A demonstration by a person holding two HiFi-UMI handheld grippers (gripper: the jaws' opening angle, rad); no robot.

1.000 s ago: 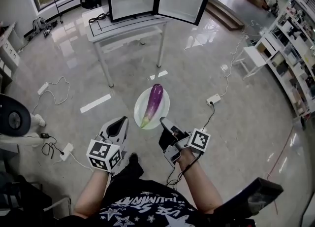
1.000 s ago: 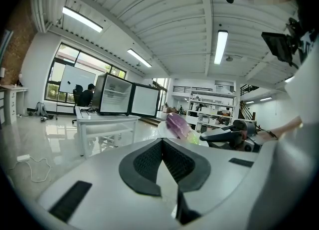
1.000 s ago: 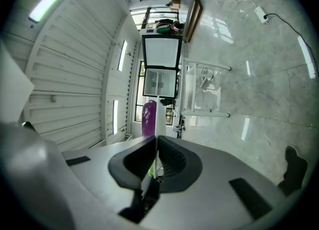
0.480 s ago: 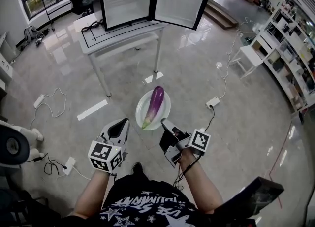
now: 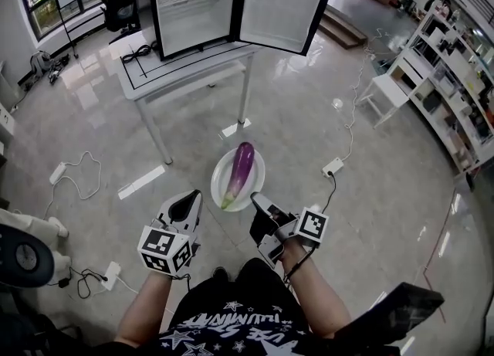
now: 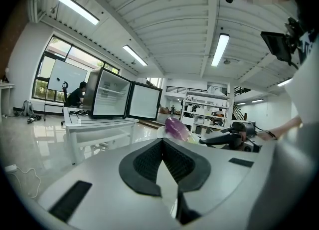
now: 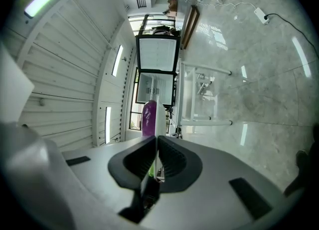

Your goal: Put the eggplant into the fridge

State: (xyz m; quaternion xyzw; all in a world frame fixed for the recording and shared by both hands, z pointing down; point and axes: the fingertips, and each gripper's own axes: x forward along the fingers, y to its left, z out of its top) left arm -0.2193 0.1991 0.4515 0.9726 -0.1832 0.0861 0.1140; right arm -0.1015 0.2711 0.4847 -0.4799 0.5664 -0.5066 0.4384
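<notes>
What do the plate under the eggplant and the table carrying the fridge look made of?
The plate: thin, white, slightly glossy, likely plastic or melamine; ceramic not excluded. The table: white painted metal legs by the look; top matte white, possibly laminate board.

Purple eggplant [image 5: 240, 171] with a green stem, white plate [image 5: 258, 172], black fridge [image 5: 193, 8] with white interior.

It looked like a lab hall. Ahead of the left gripper [image 5: 191, 195] a fridge [image 5: 193, 7] stood on a table [image 5: 202, 59], power strips [image 5: 333, 166] lay on the glossy floor [image 5: 309, 107], and stocked shelves [image 5: 455, 88] ran far right of the right gripper [image 5: 255, 197].
</notes>
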